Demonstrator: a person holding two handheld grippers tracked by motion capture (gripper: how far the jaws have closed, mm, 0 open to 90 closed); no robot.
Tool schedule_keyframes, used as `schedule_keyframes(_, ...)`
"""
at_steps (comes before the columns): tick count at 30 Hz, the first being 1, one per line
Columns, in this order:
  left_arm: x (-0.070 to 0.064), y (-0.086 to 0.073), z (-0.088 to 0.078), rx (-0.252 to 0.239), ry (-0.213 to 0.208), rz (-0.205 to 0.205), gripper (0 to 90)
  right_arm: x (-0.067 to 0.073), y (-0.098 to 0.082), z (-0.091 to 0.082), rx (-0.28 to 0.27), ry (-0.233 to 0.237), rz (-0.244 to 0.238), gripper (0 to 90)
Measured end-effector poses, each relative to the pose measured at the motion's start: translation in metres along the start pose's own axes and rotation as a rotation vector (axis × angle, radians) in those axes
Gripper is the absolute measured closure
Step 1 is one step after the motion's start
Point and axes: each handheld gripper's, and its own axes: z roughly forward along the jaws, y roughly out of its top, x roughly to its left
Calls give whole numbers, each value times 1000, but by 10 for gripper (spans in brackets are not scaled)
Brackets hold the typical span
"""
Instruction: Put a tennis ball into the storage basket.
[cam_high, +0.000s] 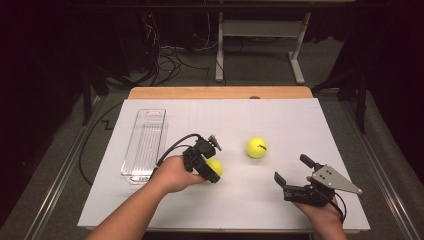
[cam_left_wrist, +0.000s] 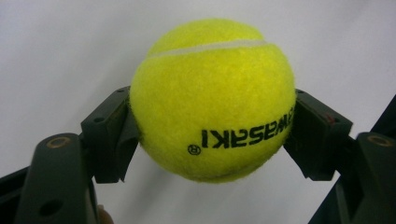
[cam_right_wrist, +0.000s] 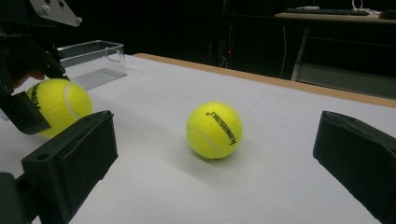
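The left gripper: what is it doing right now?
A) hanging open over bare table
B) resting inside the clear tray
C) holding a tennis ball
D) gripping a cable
C: the left gripper has its two black jaws pressed against opposite sides of a yellow tennis ball.

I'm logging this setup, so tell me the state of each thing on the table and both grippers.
Left gripper: shut on yellow tennis ball.
Held yellow tennis ball: clamped between both jaws.
Free yellow tennis ball: loose on the white table cover, untouched.
Right gripper: open, holding nothing.
Clear plastic tray: empty, lying flat.
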Motion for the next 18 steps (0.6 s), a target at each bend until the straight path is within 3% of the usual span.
schedule_keyframes(6, 5, -14, -12, 8, 14, -25, 266, 0, -1, 1, 2, 2, 5, 2)
schedule_keyframes(18, 14, -30, -19, 14, 17, -55, 265, 2, -1, 2, 7, 3, 0, 2)
